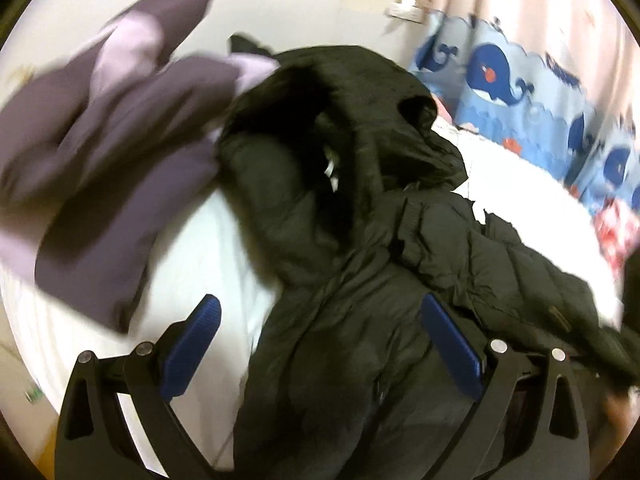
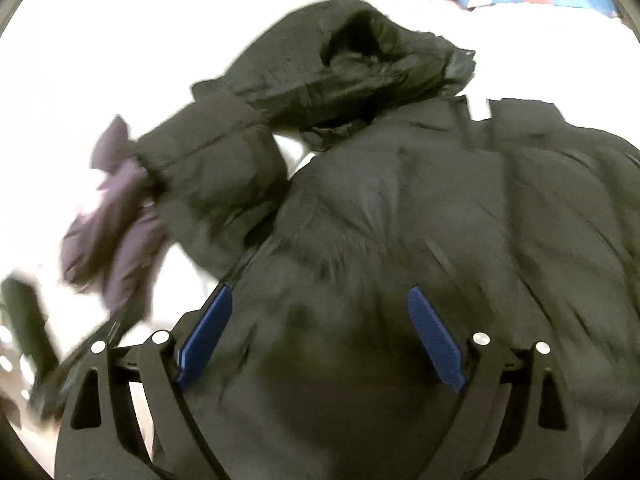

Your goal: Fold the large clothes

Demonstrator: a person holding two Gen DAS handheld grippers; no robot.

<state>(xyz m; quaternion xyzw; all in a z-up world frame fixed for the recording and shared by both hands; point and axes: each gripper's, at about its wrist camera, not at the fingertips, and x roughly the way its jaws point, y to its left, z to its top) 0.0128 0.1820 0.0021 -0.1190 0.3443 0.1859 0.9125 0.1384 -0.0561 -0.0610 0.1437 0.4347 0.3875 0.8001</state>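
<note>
A large black puffer jacket (image 1: 360, 240) with a hood (image 1: 352, 92) lies spread on a white bed (image 1: 208, 264). My left gripper (image 1: 320, 320) stands open just above the jacket's body, blue pads wide apart and nothing pinched between them. In the right wrist view the same jacket (image 2: 420, 220) fills the frame, its hood (image 2: 360, 68) at the top and a sleeve (image 2: 216, 188) folded to the left. My right gripper (image 2: 320, 312) is open over the jacket's body, pads clear of the fabric.
A purple garment (image 1: 112, 152) lies bunched at the left on the bed, also seen as a purple garment (image 2: 116, 220) beside the sleeve. A blue whale-pattern pillow (image 1: 520, 92) leans at the far right by a pink curtain (image 1: 520, 0).
</note>
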